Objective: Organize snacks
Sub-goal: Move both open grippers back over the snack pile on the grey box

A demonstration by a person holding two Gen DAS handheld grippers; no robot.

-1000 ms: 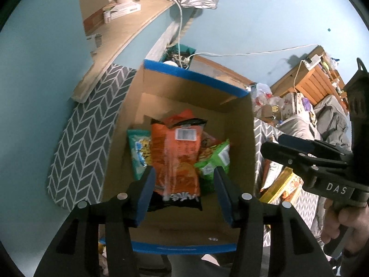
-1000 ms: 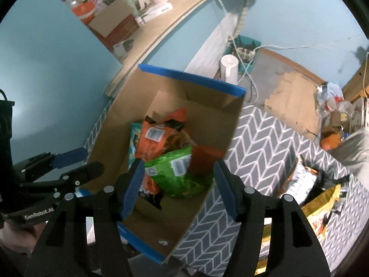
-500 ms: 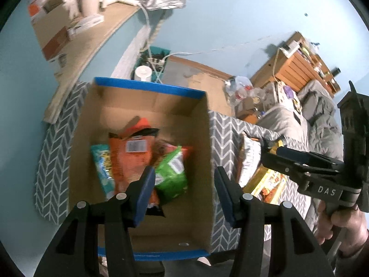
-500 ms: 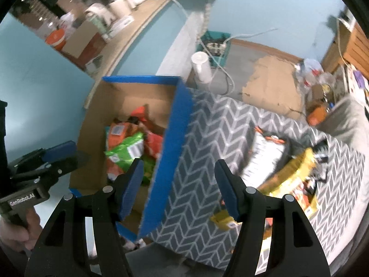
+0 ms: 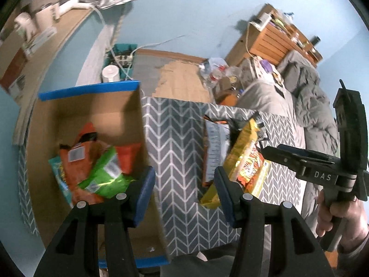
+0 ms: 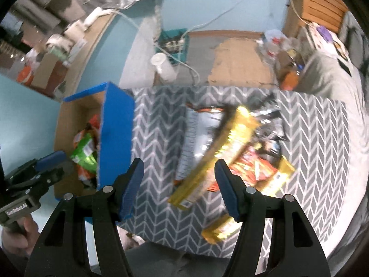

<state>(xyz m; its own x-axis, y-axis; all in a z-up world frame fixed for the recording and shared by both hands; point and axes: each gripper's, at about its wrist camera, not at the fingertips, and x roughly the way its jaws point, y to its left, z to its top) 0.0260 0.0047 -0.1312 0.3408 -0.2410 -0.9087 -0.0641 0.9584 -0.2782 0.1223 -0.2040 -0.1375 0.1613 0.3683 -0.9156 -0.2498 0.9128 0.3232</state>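
A cardboard box with blue-taped rims [image 5: 87,90] [image 6: 115,124] stands at the left of a grey chevron-patterned surface [image 5: 177,138] [image 6: 318,133]. It holds an orange bag [image 5: 77,161], a green bag [image 5: 106,175] [image 6: 83,150] and a teal bag [image 5: 57,173]. To its right lies a pile of snacks: a white-backed bag [image 5: 214,147] [image 6: 198,133], a yellow pack [image 5: 244,154] [image 6: 216,152] and a red and yellow pack [image 6: 260,170]. My left gripper [image 5: 184,194] is open and empty over the box's right wall. My right gripper [image 6: 178,189] is open and empty above the snack pile.
A wooden shelf with cups and boxes [image 5: 34,37] runs along the blue wall at upper left. A white cylinder [image 6: 165,65] and a teal bin with cables [image 6: 173,41] stand behind the box. A grey quilted blanket [image 5: 306,101] and a wooden rack [image 5: 276,37] lie at right.
Both grippers have swung right, away from over the box toward the snack pile. Both stay open and empty. The bags in the box have not moved.
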